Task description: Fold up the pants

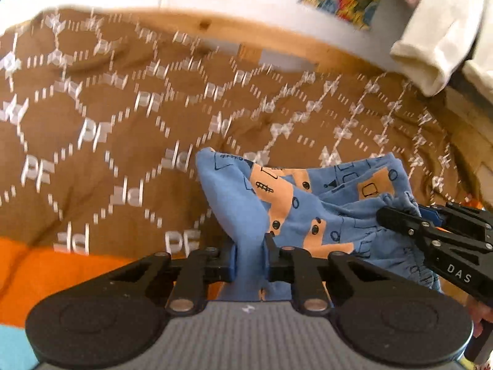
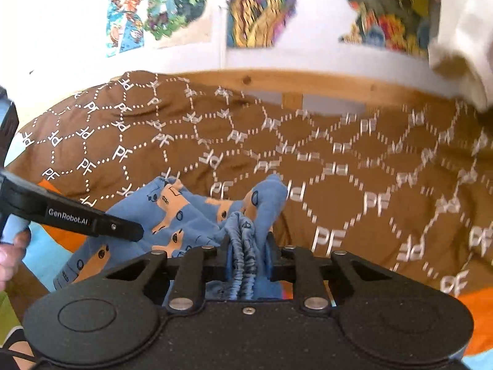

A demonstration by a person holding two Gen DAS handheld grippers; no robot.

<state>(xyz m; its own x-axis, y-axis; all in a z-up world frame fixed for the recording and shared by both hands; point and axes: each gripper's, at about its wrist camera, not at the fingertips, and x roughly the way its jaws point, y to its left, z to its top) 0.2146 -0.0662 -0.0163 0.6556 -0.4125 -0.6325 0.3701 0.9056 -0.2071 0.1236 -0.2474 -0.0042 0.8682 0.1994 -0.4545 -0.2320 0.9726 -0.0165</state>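
1. Pants [image 1: 308, 203]: small blue garment with orange blocks and black line drawings, bunched between the two claws and partly raised off the brown bedspread [image 1: 123, 117]. It hangs loosely between the grips, so it reads as gathered for laying out, not yet folded.

2. Left claw [image 1: 249, 265]: clamped on a plain blue fold of the pants, cloth squeezed between both pads. The hold sits at one end of the garment (probably a side edge or leg; the bunching hides which), likely so that end can be pulled taut.

3. Right claw [image 2: 248, 259]: clamped on the gathered elastic waistband [image 2: 243, 246], whose ridged band runs straight through the jaws. Gripping the band gives a firm, thick handle and a straight reference edge.

4. Bedspread: brown, printed with white dotted hexagons and "PF" letters, covering the bed; an orange patch [image 1: 37, 271] shows at the near edge. It serves as the flat folding surface.

5. Wooden bed frame [image 2: 308, 83] and wall posters [image 2: 154, 9]: background only.

6. Pale hanging cloth [image 1: 437, 49]: upper right, well apart from the pants.
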